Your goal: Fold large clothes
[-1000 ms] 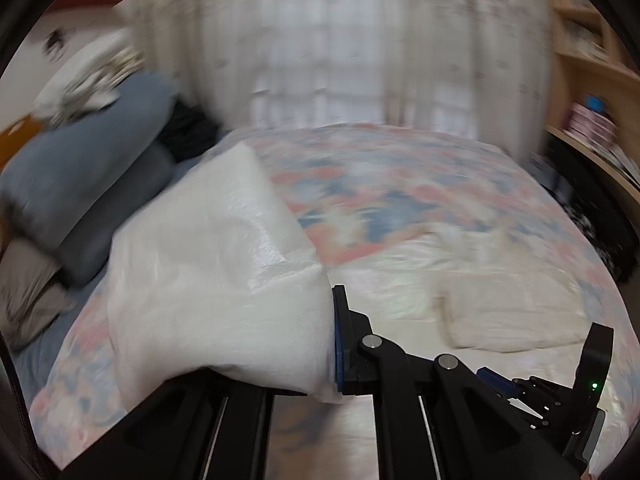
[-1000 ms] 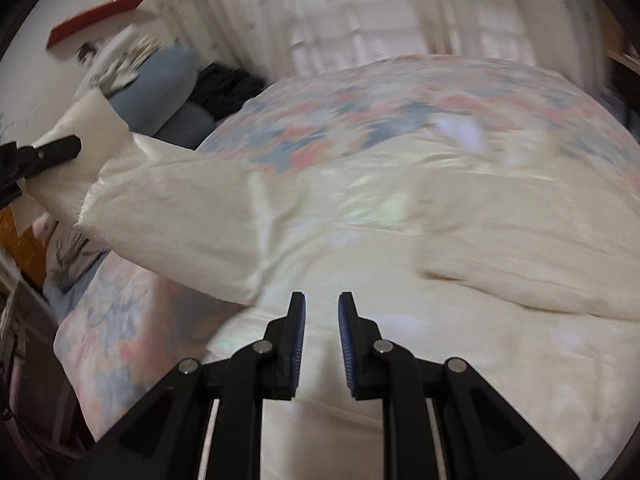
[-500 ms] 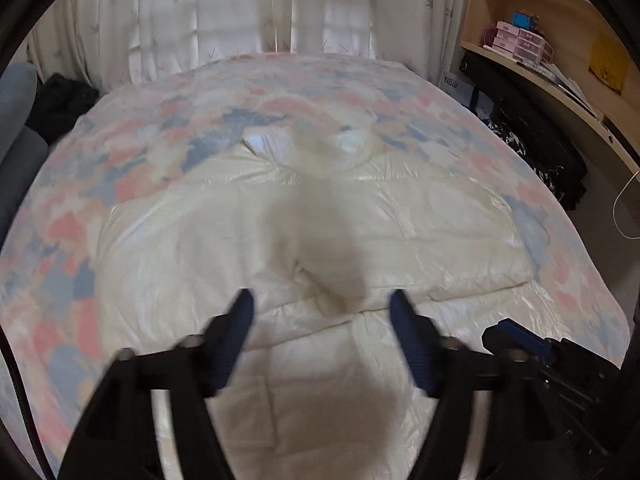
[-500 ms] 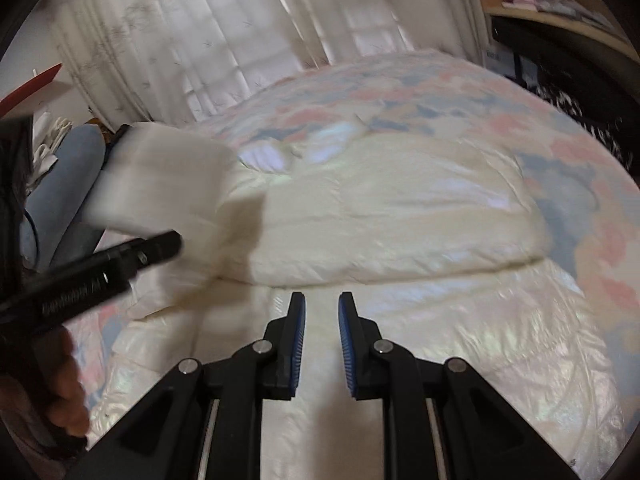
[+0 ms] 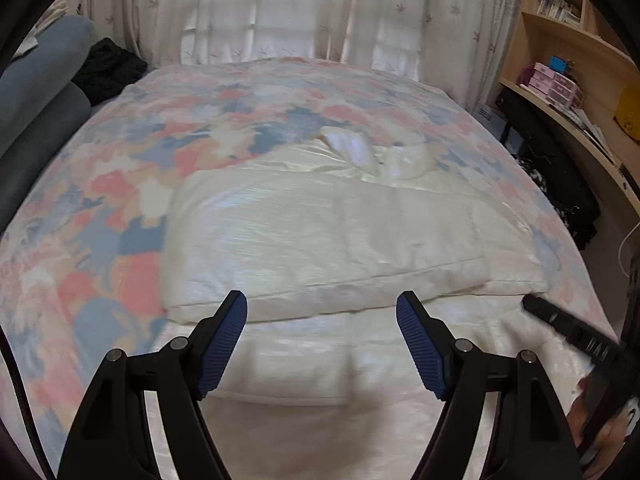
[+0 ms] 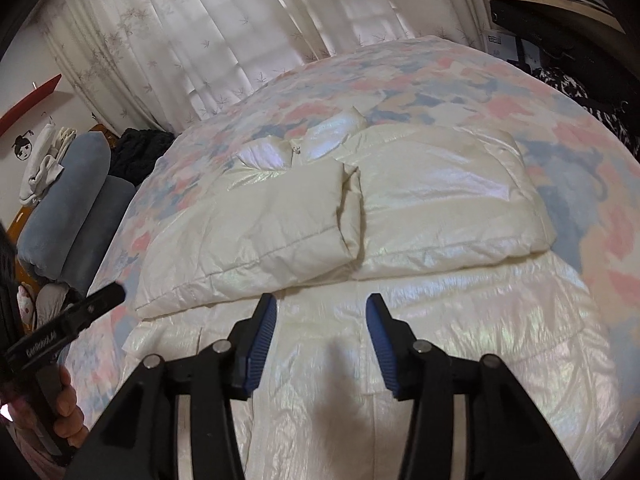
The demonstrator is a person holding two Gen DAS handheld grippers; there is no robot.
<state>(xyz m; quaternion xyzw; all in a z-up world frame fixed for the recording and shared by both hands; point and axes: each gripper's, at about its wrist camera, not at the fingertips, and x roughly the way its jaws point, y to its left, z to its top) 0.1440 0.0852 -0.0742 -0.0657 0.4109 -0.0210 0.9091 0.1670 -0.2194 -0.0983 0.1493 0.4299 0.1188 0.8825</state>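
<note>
A large cream puffy jacket point(image 5: 320, 240) lies flat on the bed, collar at the far end. Both sleeves are folded across its chest; in the right wrist view the left sleeve point(image 6: 256, 232) lies over the body beside the right sleeve point(image 6: 440, 200). My left gripper point(image 5: 322, 312) is open and empty, hovering over the jacket's lower half. My right gripper point(image 6: 321, 312) is open and empty, above the jacket's lower part point(image 6: 400, 360). Each gripper's side shows at the other view's edge: the right one point(image 5: 576, 340), the left one point(image 6: 68, 328).
The bed has a pink, blue and cream patterned quilt point(image 5: 120, 184). Grey-blue pillows point(image 6: 68, 208) and dark clothing point(image 5: 108, 72) lie at the left. Wooden shelves point(image 5: 568, 80) and a dark bag point(image 5: 560, 184) stand to the right. Curtains point(image 5: 300, 12) hang behind.
My left gripper let go of the left sleeve, which now lies folded across the chest, and opened wide. My right gripper went from shut to open. Both drew back over the jacket's lower half.
</note>
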